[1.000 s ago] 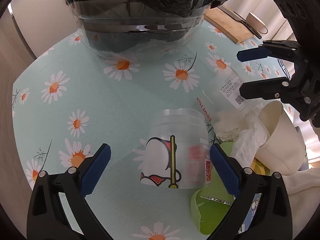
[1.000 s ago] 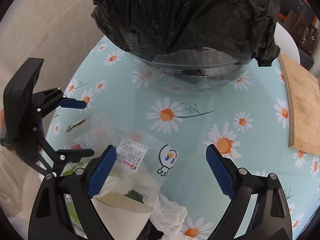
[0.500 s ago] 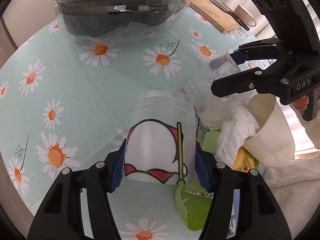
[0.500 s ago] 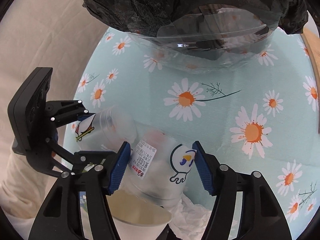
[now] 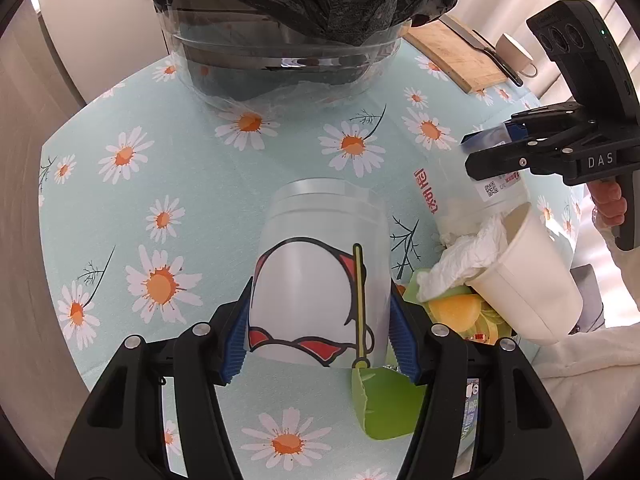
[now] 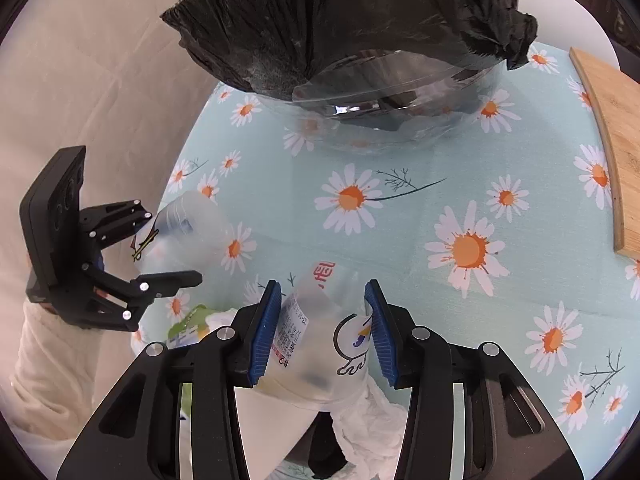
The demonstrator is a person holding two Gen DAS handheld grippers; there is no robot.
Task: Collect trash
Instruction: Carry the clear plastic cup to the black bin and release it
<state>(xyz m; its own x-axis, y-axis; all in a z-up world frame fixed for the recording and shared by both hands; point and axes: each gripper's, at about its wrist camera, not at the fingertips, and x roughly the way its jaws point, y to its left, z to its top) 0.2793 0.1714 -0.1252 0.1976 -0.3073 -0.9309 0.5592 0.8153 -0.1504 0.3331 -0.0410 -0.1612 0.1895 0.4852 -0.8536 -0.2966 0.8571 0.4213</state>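
Cups: left gripper (image 5: 320, 336) clamps cartoon cup (image 5: 320, 276); right gripper (image 6: 320, 330), jaws just closing, squeezes labelled cup (image 6: 316, 344) over table (image 6: 400, 240)

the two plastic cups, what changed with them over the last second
Both grippers closed. The left gripper now clamps the cartoon cup; the right gripper has just been closing and squeezes the labelled cup. The lined bin, paper cup and tissue stayed put.

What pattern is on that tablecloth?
White daisies with orange centres on a pale blue-green tablecloth, with a few thin dark sprigs; the right wrist view shows it best.
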